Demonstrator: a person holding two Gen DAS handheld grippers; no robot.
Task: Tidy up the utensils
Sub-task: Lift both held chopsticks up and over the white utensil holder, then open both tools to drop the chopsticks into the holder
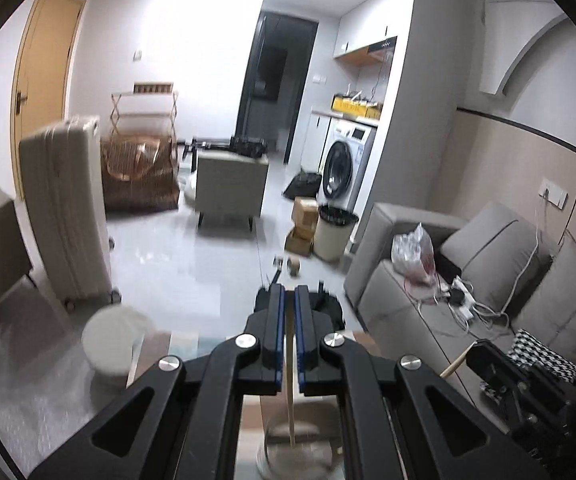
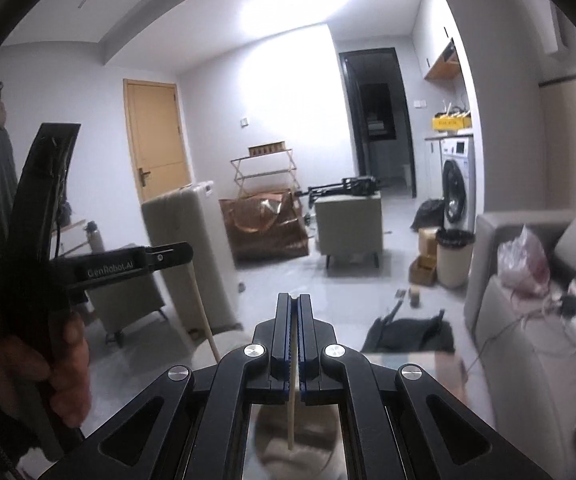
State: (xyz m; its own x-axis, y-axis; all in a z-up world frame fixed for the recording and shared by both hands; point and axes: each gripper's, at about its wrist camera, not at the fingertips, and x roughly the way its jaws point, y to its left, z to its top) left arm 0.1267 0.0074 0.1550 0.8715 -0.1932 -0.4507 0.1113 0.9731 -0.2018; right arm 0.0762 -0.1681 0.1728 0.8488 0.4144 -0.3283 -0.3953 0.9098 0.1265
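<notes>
My left gripper (image 1: 289, 292) is shut on a pale wooden utensil handle (image 1: 290, 392) that hangs down between the blue pads toward a round pale container (image 1: 299, 456) below. My right gripper (image 2: 296, 300) is shut on a thin wooden chopstick (image 2: 292, 404) that hangs down over a pale round container (image 2: 299, 448). In the right wrist view the left gripper (image 2: 168, 258) shows at the left, held by a hand, with its wooden stick (image 2: 204, 316) slanting down. In the left wrist view the right gripper body (image 1: 515, 380) shows at lower right with a stick end (image 1: 457, 362).
A white cylindrical cup (image 1: 112, 344) stands on the glass table (image 1: 16, 392) at lower left. A grey sofa (image 1: 487, 280) with cables and a plastic bag is to the right. A suitcase (image 1: 68, 208), armchair (image 1: 230, 184) and bin (image 1: 333, 232) stand on the floor beyond.
</notes>
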